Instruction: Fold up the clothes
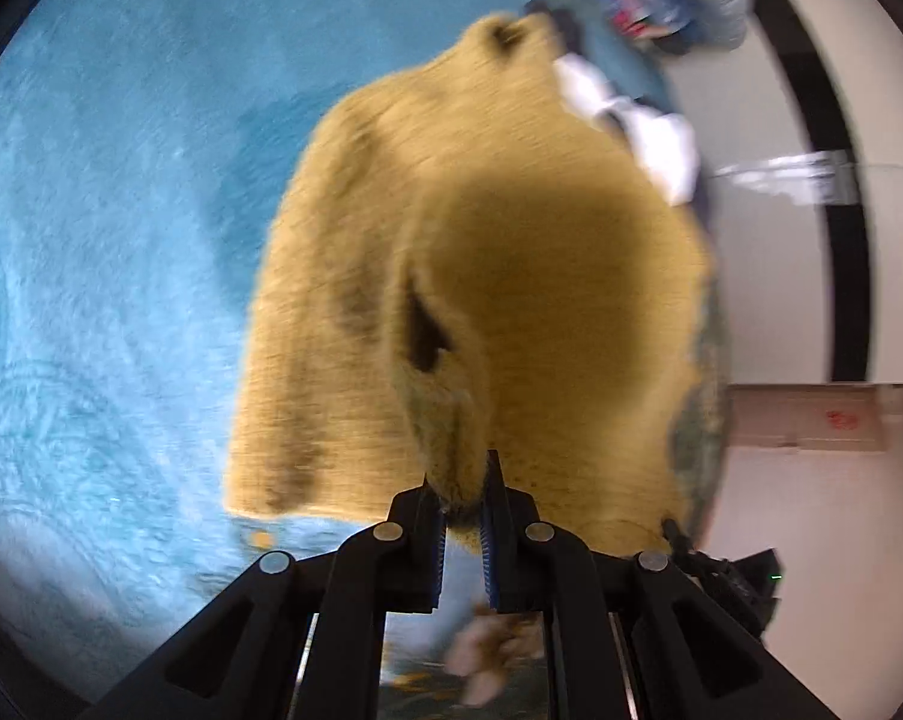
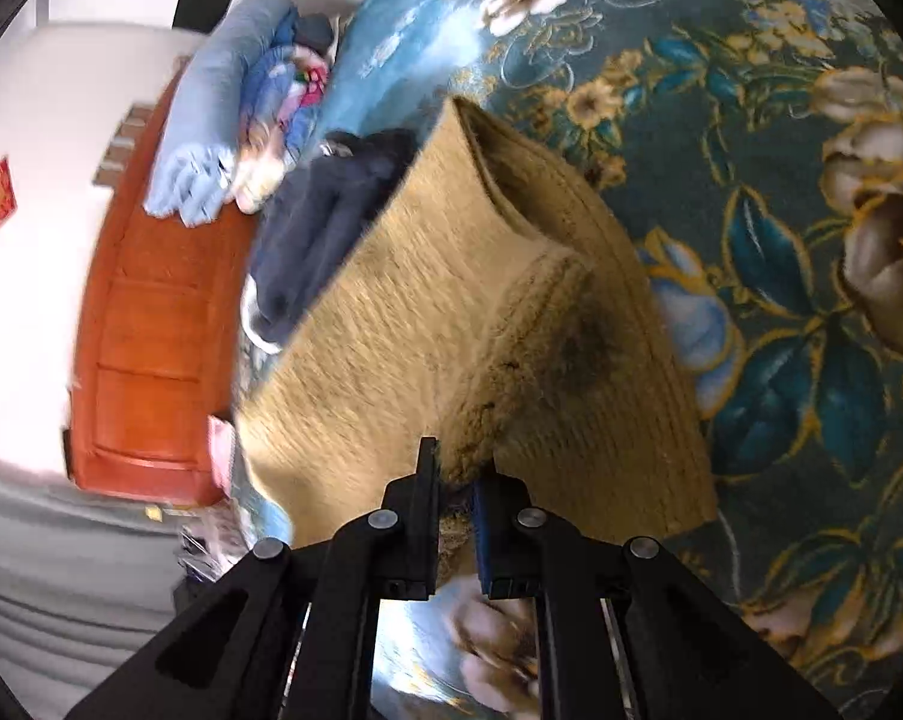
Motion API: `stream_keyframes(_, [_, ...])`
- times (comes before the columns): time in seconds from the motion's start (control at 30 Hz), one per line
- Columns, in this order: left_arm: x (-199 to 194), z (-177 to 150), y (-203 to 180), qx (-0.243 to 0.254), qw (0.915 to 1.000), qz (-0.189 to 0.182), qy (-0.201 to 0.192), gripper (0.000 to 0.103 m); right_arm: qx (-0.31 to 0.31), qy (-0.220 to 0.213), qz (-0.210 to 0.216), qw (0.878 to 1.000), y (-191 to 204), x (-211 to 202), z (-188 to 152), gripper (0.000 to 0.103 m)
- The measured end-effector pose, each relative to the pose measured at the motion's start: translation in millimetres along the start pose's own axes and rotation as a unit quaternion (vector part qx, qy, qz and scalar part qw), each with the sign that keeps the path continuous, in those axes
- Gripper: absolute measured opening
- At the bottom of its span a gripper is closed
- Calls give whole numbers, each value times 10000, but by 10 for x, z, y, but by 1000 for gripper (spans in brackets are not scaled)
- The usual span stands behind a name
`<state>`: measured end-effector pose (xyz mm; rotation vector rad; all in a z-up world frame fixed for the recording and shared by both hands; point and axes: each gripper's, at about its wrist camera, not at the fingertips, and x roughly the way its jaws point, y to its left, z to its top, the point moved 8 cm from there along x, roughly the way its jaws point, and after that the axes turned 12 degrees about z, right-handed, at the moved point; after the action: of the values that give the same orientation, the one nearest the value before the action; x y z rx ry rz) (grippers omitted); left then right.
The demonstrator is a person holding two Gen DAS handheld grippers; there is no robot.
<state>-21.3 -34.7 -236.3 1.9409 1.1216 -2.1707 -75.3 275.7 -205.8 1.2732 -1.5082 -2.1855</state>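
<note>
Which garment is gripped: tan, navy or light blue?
The tan knit sweater; right gripper and left gripper both pinch it. The navy garment and light-blue one lie untouched.

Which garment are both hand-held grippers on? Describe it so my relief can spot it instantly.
Find the teal floral bedspread. On it lies a tan fuzzy knit sweater, pinched at its near edge by the right hand-held gripper and left hand-held gripper. Unlike the dark navy garment beside it, it is sandy-yellow.

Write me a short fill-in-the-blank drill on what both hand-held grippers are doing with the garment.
1. The left hand-held gripper is shut on the tan ____.
2. The right hand-held gripper grips the sweater, so ____ grippers hold it.
3. The bedspread under it has a ____ pattern.
4. A ____ blue garment lies beside the sweater.

Missing words: sweater; both; floral; dark
</note>
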Motion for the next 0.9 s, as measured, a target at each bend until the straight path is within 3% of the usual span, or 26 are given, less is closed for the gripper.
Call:
stream_keyframes(0.1, [135, -42, 126, -58, 9997, 225, 88, 10, 238, 151, -310, 9991, -258, 152, -31, 9])
stream_keyframes(0.27, [36, -99, 81, 210, 9997, 151, 43, 17, 315, 165, -381, 9986, -355, 167, -88, 10])
stream_keyframes(0.4, [-163, -113, 80, 502, 9982, 268, -213, 53, 90, 195, -458, 9987, -293, 36, -40, 16])
stream_keyframes(0.47, [-265, -65, 135, 624, 9959, 483, -447, 60, -89, 90, -566, 9983, -277, -87, -2, 33])
stream_keyframes(0.5, [-266, 15, 154, 644, 9946, 620, -533, 63, -119, 49, -595, 9981, -302, -138, 6, 46])
stream_keyframes(0.57, [-249, 167, 204, 636, 9923, 836, -660, 68, -160, -25, -650, 9978, -357, -233, 20, 57])
stream_keyframes(0.67, [-105, 283, 339, 336, 9953, 766, -490, 72, 51, -134, -574, 9982, -456, -253, 73, 60])
stream_keyframes(0.73, [-43, 311, 379, 170, 9973, 580, -413, 78, 105, -208, -611, 9979, -533, -274, 113, 75])
stream_keyframes(0.8, [-19, 348, 375, 45, 9988, 303, -377, 86, 167, -203, -512, 9983, -586, -269, 157, 75])
stream_keyframes(0.9, [-8, 428, 356, -152, 9994, -83, -292, 87, 241, -199, -275, 9991, -625, -258, 226, 75])
